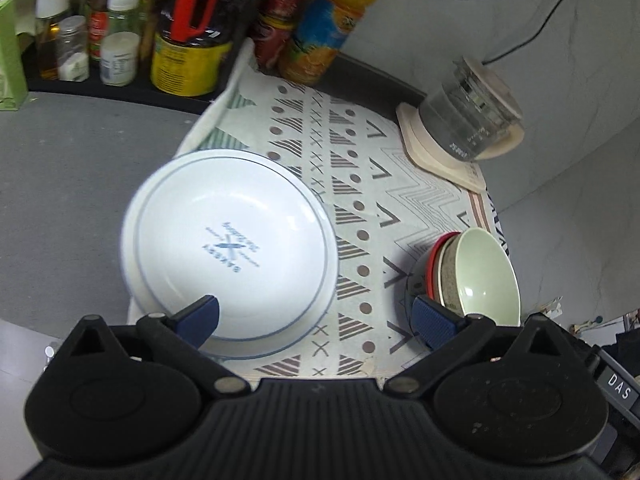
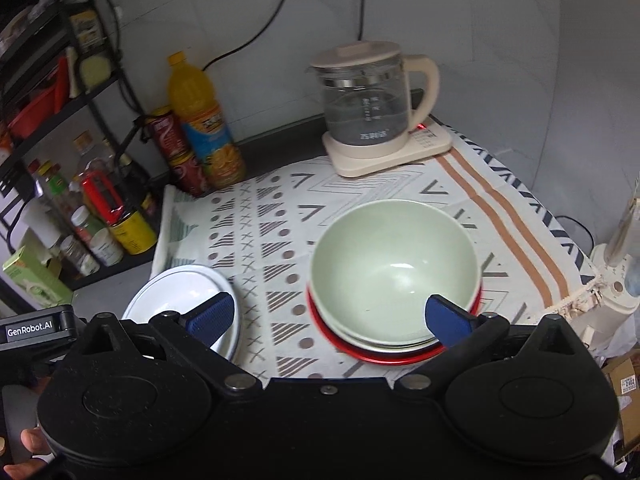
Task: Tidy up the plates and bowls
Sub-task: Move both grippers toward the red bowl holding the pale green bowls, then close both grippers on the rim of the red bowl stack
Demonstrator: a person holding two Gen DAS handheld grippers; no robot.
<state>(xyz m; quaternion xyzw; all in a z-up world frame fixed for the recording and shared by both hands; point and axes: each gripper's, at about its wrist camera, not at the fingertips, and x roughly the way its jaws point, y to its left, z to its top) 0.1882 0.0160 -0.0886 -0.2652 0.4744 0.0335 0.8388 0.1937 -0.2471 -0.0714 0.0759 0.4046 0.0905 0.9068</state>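
1. The workspace was a grey tabletop (image 1: 68,168) in a wall corner, partly covered by a patterned cloth (image 2: 280,216). A glass kettle (image 2: 366,100) on its base stood at the back, with a juice bottle (image 2: 204,120) and a rack of condiment jars (image 2: 96,236) to the left.
2. The white plates (image 1: 228,240), apparently two stacked, rested at the cloth's left edge, partly over the bare tabletop.
3. The green bowl (image 2: 394,264) sat nested on top of other bowls, with a red dish (image 2: 380,354) lowest, on the cloth to the right of the plates and well apart from them.
4. The left tool (image 1: 320,322) was released, jaws spread wide, one pad over the near plate rim; contact could not be confirmed.
5. The right tool (image 2: 328,318) was likewise released and gripped nothing, one pad over the green bowl's near rim.
6. Handling judgement: the plates looked like glazed ceramic, so rigid, smooth, fairly heavy and breakable. The rim offered the only pinch point; a firm, level hold seemed advisable.
7. The bowls appeared lighter; the material could not be determined. A rim pinch on the top bowl was judged likely to lift it alone.
8. Limits: the near edges of both stacks were hidden behind the tool bodies, the bowl count was uncertain, and the left view was blurred.
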